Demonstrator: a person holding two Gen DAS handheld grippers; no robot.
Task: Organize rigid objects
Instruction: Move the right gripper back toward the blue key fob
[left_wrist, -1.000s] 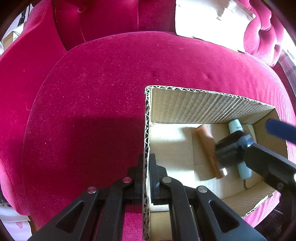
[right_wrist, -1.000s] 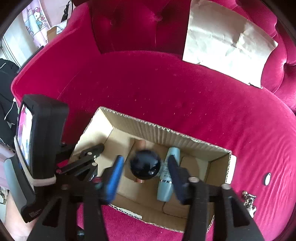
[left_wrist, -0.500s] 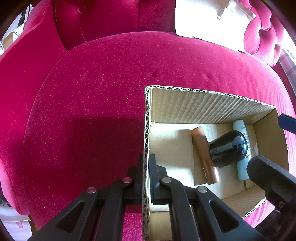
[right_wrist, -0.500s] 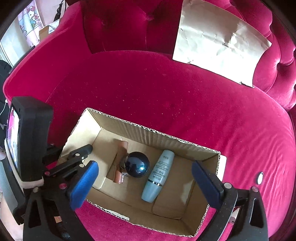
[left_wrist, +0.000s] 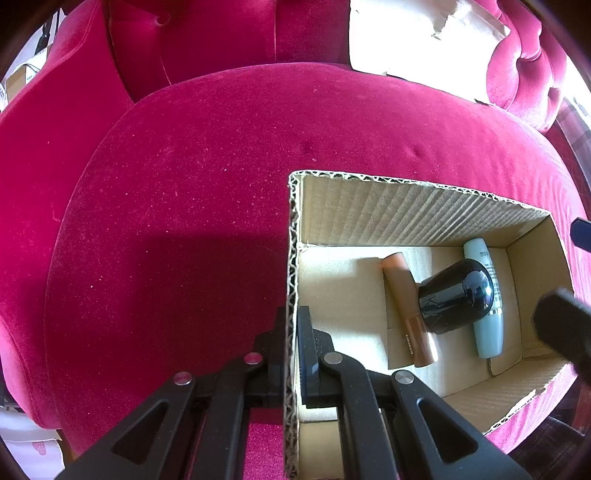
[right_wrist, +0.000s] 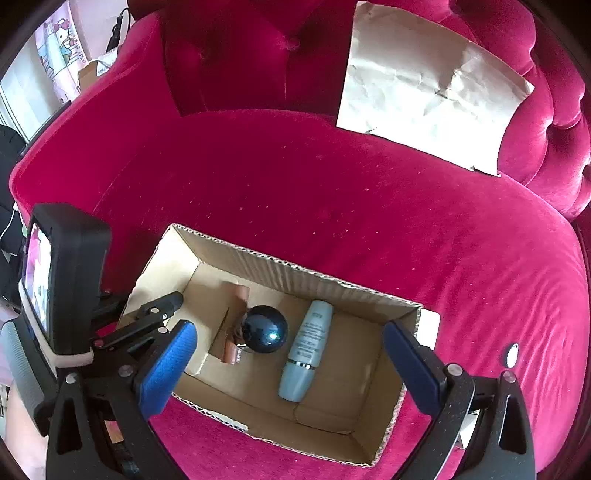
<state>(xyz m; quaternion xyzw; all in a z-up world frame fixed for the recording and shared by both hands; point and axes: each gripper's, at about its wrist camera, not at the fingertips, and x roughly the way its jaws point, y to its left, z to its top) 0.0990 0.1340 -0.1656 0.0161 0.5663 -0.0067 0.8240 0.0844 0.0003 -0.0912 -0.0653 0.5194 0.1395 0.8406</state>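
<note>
Right gripper (right_wrist: 288, 363) fingers wide apart above cardboard box (right_wrist: 369, 291); dark bottle (right_wrist: 265, 328) inside.

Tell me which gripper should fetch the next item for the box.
Right. The right gripper is open and empty above the cardboard box, while the left gripper is shut on the box's wall, probably steadying it.

Both grippers are black plastic linkages studded with round silver rivets, the left gripper (left_wrist: 291, 332) black-fingered, the right gripper (right_wrist: 291, 363) wearing blue finger pads (right_wrist: 166, 365).
</note>
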